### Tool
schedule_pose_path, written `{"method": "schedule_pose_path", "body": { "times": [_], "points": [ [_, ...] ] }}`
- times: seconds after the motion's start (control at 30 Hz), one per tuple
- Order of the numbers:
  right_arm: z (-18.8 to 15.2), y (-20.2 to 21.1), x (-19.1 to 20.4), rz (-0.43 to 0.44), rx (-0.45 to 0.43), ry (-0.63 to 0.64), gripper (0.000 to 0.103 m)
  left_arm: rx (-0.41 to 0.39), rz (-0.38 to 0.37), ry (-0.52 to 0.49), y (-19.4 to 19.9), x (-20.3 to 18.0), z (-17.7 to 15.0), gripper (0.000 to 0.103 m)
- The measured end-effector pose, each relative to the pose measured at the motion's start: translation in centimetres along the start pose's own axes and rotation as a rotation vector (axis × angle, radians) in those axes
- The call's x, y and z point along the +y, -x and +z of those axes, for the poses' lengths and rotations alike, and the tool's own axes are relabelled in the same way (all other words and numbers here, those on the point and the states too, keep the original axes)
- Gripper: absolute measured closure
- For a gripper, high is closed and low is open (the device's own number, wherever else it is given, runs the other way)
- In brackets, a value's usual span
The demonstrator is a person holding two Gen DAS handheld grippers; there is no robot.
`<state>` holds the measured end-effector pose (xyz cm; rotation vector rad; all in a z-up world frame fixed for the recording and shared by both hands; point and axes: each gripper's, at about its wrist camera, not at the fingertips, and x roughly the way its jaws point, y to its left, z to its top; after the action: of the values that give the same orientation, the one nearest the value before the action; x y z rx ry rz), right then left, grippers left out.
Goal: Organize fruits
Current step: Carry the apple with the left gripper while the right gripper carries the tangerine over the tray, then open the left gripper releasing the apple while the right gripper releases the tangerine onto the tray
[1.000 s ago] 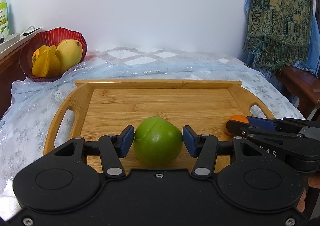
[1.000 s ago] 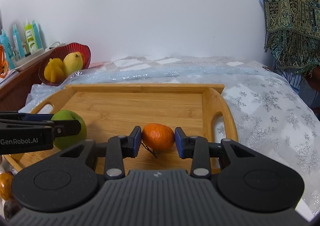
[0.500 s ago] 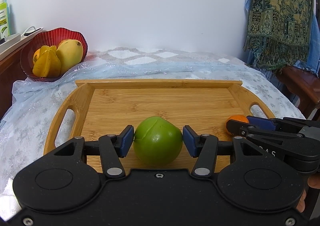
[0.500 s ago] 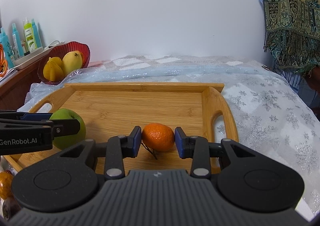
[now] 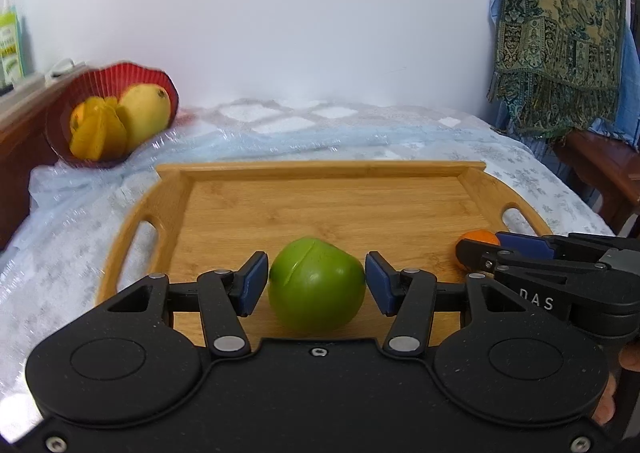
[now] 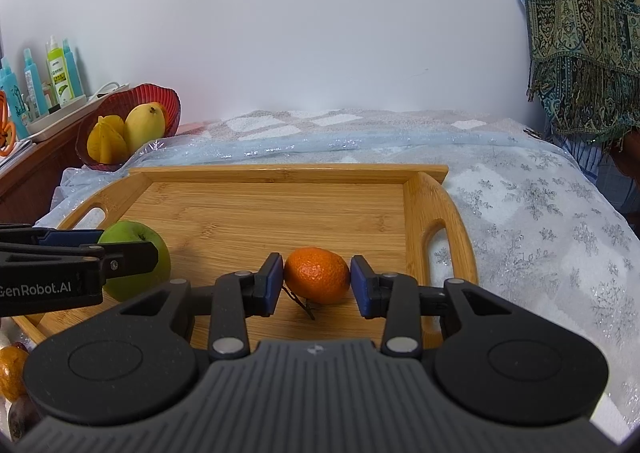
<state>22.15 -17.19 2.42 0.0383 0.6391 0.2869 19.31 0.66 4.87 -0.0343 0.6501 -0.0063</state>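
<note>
A green apple (image 5: 316, 283) rests on the wooden tray (image 5: 320, 209) near its front edge. My left gripper (image 5: 316, 283) straddles it with the blue pads just off its sides, open. A small orange tangerine (image 6: 317, 275) rests on the tray's front right. My right gripper (image 6: 317, 277) straddles it with the pads at its sides; I cannot tell if they press it. The apple also shows in the right wrist view (image 6: 134, 259), the tangerine in the left wrist view (image 5: 480, 239).
A red bowl (image 5: 108, 93) with a mango (image 5: 144, 115) and starfruit (image 5: 98, 131) stands at the back left on the cloth-covered table (image 6: 540, 213). Bottles (image 6: 60, 73) line a shelf at left. A patterned shawl (image 5: 560, 33) hangs at right. More fruit (image 6: 12, 369) lies below left.
Both grippers have shifted slightly; the fruits remain on the tray and the jaws stand about as before.
</note>
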Motion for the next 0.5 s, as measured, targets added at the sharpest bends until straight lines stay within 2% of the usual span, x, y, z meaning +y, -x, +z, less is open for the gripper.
{"method": "schedule_pose_path", "body": {
  "times": [0.07,0.23,0.3,0.5],
  "points": [
    [0.0,0.1,0.0,0.002,-0.003,0.000,0.058,-0.010,0.012,-0.017,0.3,-0.1,0.0,0.051],
    [-0.1,0.3,0.0,0.000,-0.008,-0.005,0.049,0.010,0.013,-0.004,0.3,0.4,-0.3,0.048],
    [-0.1,0.4,-0.1,0.002,-0.011,-0.011,0.044,0.010,0.018,-0.006,0.4,0.5,-0.5,0.045],
    [-0.2,0.7,-0.2,0.008,-0.014,-0.027,0.037,0.012,0.027,-0.021,0.9,0.4,-1.0,0.036]
  ]
}}
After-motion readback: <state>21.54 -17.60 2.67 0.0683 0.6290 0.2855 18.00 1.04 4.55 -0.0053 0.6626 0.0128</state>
